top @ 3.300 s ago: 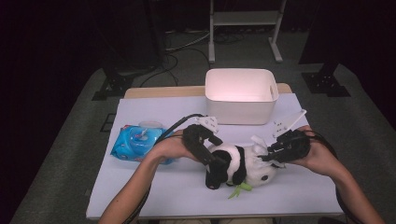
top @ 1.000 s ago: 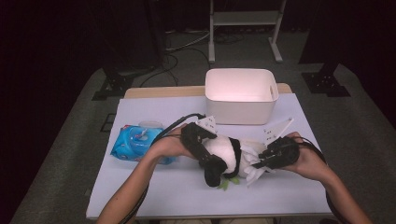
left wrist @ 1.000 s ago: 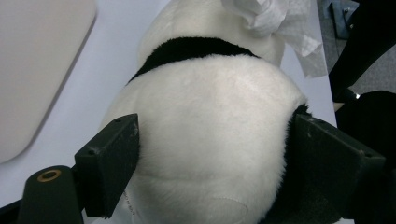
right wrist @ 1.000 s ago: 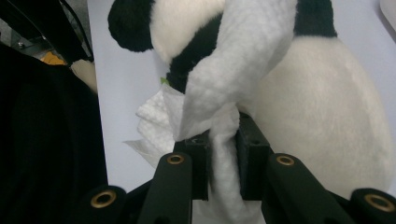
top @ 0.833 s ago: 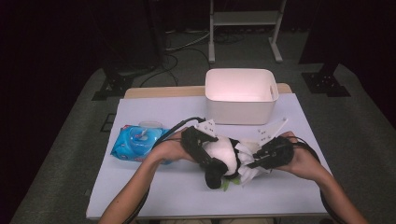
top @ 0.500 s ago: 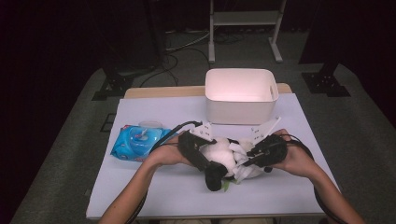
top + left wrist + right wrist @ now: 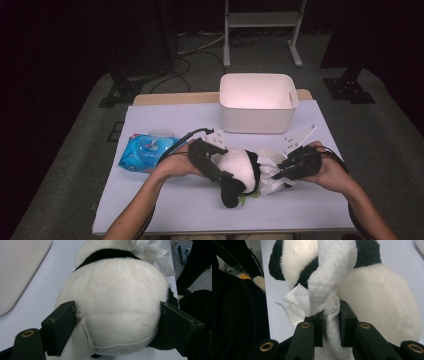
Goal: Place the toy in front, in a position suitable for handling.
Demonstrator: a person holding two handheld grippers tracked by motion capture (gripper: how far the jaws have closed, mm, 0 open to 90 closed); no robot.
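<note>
Plush panda (image 7: 112,302): short soft pile, white & black, matt; stitched seam w/ loose thread.
Wipe (image 7: 329,285): thin white crinkled tissue, embossed, matt.
Left gripper (image 7: 117,332) & right gripper (image 7: 330,327): matt black plastic, brass-look inserts.
Tub (image 7: 257,117): smooth white plastic.
Wipes pack (image 7: 145,152): glossy blue film.
Table cover (image 7: 175,200): smooth, matt, pale.

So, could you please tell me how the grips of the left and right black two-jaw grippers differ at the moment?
The left gripper has its jaws spread wide, clamped on the white body of the black-and-white plush panda. The right gripper has its jaws nearly together, pinching a crumpled white tissue against the panda's head. Both are shut on something soft, low over the white table.
</note>
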